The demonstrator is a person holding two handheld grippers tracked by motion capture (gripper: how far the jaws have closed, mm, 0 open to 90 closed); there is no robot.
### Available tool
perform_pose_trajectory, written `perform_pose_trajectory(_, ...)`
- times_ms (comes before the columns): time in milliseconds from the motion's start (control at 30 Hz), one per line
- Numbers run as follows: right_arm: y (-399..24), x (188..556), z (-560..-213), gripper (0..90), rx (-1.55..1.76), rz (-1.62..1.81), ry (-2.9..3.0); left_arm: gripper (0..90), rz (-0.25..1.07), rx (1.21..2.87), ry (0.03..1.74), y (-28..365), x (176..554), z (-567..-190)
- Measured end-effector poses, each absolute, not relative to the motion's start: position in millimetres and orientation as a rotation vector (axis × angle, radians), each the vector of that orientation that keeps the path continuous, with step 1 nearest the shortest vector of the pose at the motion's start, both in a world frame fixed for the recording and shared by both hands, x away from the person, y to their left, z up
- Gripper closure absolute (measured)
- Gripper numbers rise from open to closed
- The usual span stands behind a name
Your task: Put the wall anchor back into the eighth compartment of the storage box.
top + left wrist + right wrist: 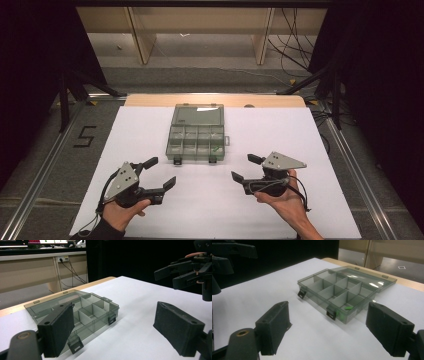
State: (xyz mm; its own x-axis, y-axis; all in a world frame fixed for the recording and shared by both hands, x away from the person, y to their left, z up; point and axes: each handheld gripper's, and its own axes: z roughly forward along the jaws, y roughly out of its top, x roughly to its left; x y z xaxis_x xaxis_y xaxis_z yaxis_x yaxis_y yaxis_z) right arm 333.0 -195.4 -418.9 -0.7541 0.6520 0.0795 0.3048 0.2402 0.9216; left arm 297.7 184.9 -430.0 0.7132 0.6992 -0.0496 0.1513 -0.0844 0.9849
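Box: clear compartment box (196,137) lies open in the middle of the white table (150,210), lid laid flat behind it, two black latches (331,313) hanging off the near wall
Contents: one small green piece (348,307) in a near compartment on your right; other cells look empty
Left tongs: your left tongs (161,173) hover near the table's front, spread wide and empty, well short of the box
Right tongs: your right tongs (245,168) are likewise spread and hold nothing, just off the box's near right corner
Risk, sliding: the box is light, so a one-sided push would likely skate it across the smooth sheet
Risk, latches: catch a loose latch and you may tip or drag the tray
Risk, green piece: it is tiny and sits low between dividers; wide pads may jam on the walls and flick it out
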Motion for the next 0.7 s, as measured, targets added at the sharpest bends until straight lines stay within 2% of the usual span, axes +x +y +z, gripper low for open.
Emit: perform_pose_trajectory(700, -208.9, 321.3, -423.9, 18.2, 0.920, 1.571, 2.163, 15.8, 0.524, 1.622, 0.703, 184.7, 297.3, -430.2)
